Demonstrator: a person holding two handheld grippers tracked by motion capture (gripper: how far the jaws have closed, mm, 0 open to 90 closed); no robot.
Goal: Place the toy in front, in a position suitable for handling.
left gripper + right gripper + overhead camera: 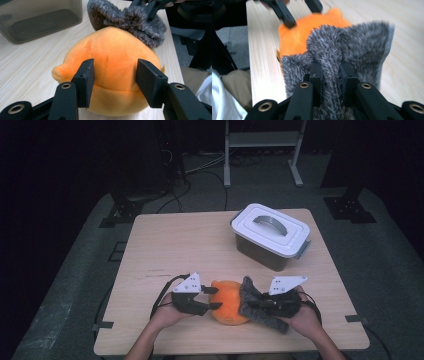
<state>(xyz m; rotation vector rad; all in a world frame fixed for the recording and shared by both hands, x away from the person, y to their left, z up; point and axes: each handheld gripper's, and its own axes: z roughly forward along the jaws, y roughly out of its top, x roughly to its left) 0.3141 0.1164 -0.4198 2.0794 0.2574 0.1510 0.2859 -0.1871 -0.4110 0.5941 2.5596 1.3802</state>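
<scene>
Dark room all around, with a light wooden table (165,245) in the middle and cables trailing across the grey floor behind it. Starting at the left of the high view: the left gripper (214,297) comes in from the near edge in the person's hand, jaws spread wide and sitting either side of the orange plush toy (229,302). In the left gripper view the jaws bracket the plush's round body with a visible gap at each side — open around it, not squeezing. The plush lies on the table near the front edge, roughly centre, between the two grippers.

Moving right, a grey furry piece (252,302) flares up right against the orange body; whether it's part of the toy or separate, can't tell. The right gripper (255,305) has it — in the right gripper view the jaws are pinched nearly together on a fold of that grey fur (352,47).

Further back and right sits a dark translucent storage box (272,237) with a white lid and a grey handle, well apart from the plush.
</scene>
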